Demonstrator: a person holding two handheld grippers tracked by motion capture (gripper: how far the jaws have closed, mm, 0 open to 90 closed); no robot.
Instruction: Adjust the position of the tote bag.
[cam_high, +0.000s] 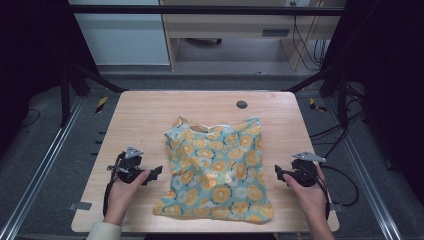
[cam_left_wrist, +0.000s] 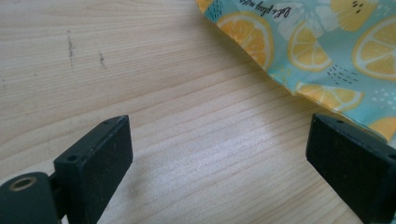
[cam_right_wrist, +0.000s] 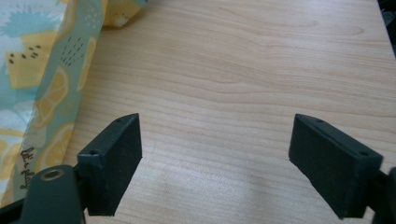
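Observation:
A teal garment printed with orange and lemon slices (cam_high: 217, 167) lies spread flat in the middle of the wooden table (cam_high: 145, 115), neckline toward the far side. My left gripper (cam_high: 154, 174) rests just left of its left edge, open, with bare wood between the jaws; the cloth's edge (cam_left_wrist: 308, 56) shows beyond the right jaw. My right gripper (cam_high: 279, 174) sits a little right of the garment's right edge, also open over bare wood, with the cloth (cam_right_wrist: 42, 88) off to the left of its jaws.
A dark round grommet (cam_high: 242, 104) is set in the table near the far edge. Black frame posts (cam_high: 65, 85) stand at both sides, and cables (cam_high: 345, 175) trail off the right edge.

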